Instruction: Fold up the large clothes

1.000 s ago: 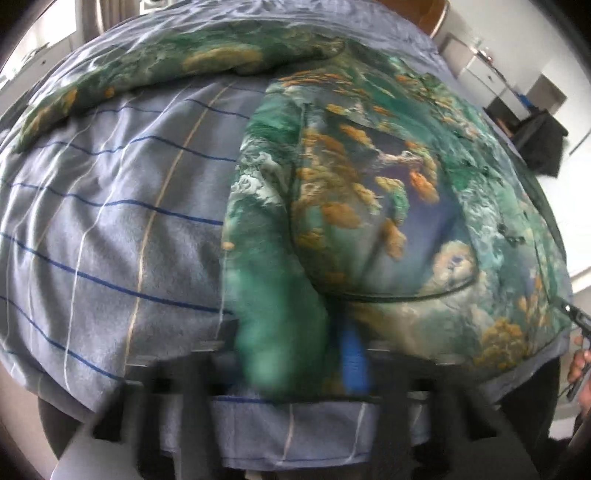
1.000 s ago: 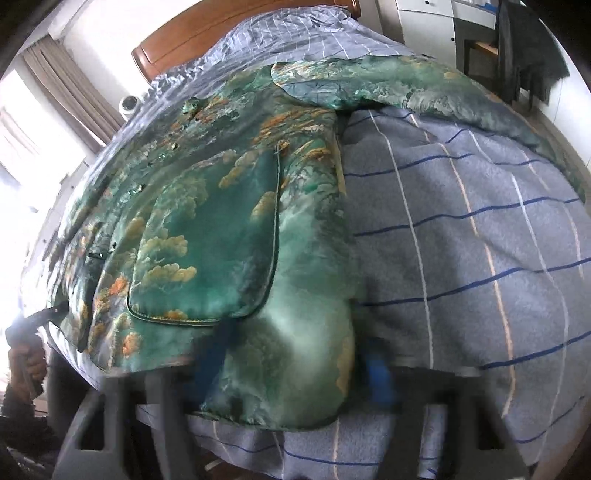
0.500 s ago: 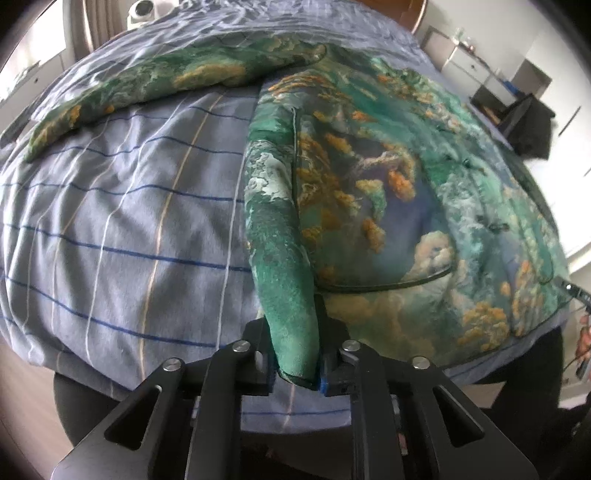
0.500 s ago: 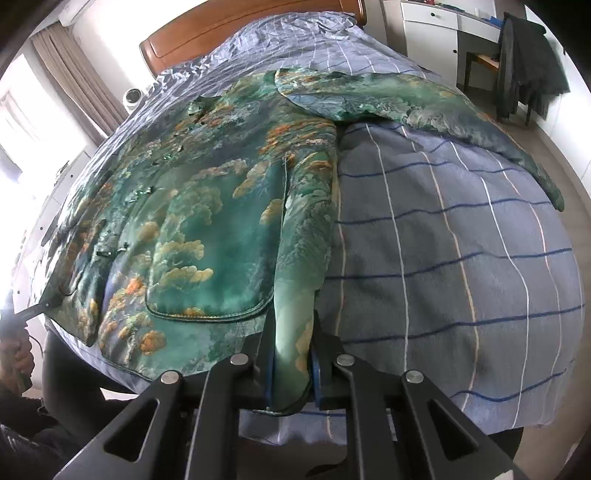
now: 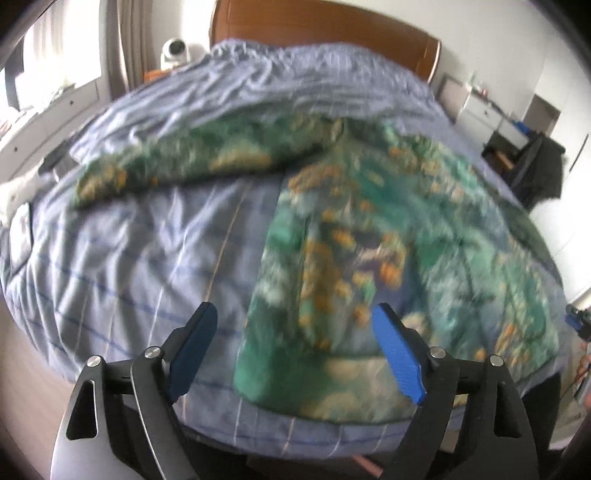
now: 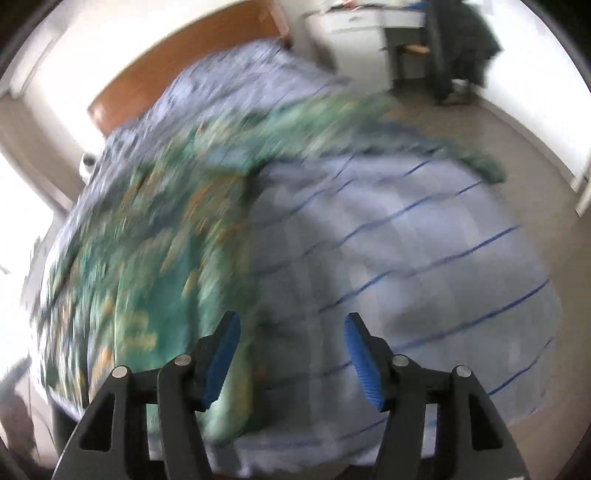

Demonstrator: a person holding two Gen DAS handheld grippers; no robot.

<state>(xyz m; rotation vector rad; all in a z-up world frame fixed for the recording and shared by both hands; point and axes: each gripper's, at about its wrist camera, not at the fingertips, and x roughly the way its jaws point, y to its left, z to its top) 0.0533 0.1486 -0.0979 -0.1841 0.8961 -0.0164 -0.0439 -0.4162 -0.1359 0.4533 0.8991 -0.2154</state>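
Green printed jacket (image 5: 369, 229) flat on striped bed (image 5: 147, 258), long axis hem-near to headboard (image 5: 325, 26), sleeve (image 5: 177, 166) out sideways. Left tongs (image 5: 295, 350) just sprung wide, nothing pinched; hem fold gripped half a second back, now dropped. Right tongs (image 6: 291, 354) likewise just parted, empty, hem (image 6: 229, 417) beside left pad.

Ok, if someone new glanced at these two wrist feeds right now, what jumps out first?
The green and orange patterned garment spread over the striped blue bedcover, one sleeve stretched sideways toward the headboard end. Then the blue-padded left gripper and right gripper, jaws just opened, gripping nothing, above the garment's near hem.
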